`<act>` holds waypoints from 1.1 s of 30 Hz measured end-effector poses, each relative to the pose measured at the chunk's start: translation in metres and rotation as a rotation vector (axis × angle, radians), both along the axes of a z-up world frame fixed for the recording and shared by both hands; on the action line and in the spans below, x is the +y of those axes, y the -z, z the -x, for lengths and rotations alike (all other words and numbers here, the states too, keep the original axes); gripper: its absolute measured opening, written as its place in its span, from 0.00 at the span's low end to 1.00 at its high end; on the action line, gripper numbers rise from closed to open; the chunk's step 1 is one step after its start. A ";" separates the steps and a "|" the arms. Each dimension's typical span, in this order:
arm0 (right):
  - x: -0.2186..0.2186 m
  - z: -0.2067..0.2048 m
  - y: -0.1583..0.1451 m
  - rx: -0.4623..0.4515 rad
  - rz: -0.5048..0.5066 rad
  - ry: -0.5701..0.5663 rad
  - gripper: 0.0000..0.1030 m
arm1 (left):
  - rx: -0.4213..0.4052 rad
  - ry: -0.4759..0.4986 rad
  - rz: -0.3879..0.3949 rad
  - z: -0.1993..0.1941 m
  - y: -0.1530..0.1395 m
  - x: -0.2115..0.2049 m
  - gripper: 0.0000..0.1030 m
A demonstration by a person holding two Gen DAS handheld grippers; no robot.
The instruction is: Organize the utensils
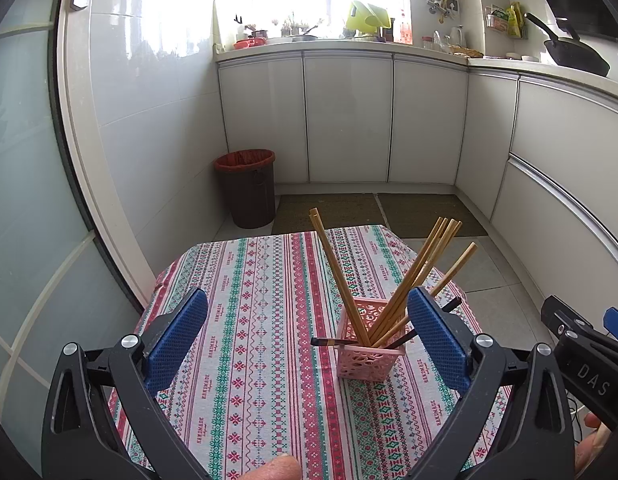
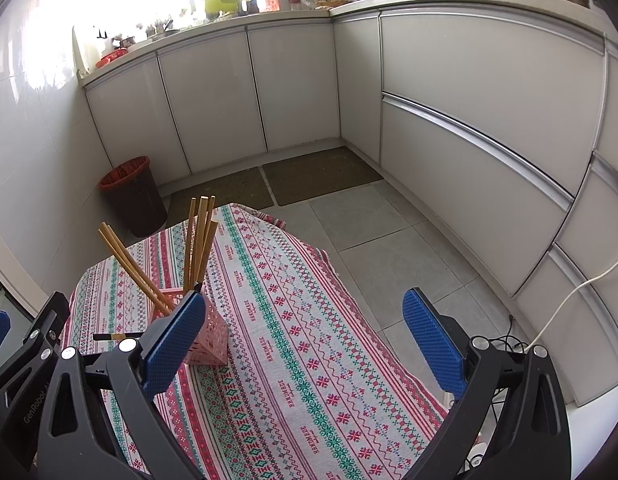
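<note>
Bin (image 1: 249, 188), brown with a red liner, on the floor beyond the table's far left corner. Table (image 1: 245, 320) under a striped patterned cloth. Left gripper (image 1: 307, 332), released and empty, over the table's near side. Pink basket (image 1: 365, 360), upright on the table, just beside the left gripper's right finger. Chopsticks (image 1: 413, 276), wooden, fanned out inside the basket; one dark-tipped stick lies level across its rim. Right gripper (image 2: 305, 332), spread wide, empty, right of the basket.
</note>
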State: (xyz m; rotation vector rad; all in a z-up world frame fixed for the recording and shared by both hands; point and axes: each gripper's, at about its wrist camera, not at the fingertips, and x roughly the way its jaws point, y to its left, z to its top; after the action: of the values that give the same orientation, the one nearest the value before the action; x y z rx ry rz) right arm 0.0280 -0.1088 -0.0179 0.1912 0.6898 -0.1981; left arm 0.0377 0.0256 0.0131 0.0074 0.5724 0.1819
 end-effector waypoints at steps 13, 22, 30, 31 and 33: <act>-0.001 0.001 0.001 0.002 -0.001 -0.003 0.93 | 0.003 -0.003 0.000 -0.001 0.000 0.001 0.93; -0.002 -0.001 0.001 0.005 0.002 -0.005 0.93 | 0.005 -0.008 0.005 -0.003 0.001 0.002 0.93; 0.000 -0.003 0.001 0.011 0.002 -0.012 0.93 | 0.004 0.000 0.008 -0.002 0.001 0.000 0.93; 0.000 -0.003 0.001 0.011 0.002 -0.012 0.93 | 0.004 0.003 0.014 -0.002 0.001 0.000 0.93; -0.001 -0.003 0.002 0.011 0.002 -0.011 0.93 | -0.004 0.007 0.014 -0.002 0.001 0.000 0.93</act>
State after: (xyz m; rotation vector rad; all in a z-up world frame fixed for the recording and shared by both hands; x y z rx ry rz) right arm 0.0308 -0.1095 -0.0198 0.1846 0.7013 -0.1895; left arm 0.0393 0.0261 0.0122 -0.0045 0.5695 0.1716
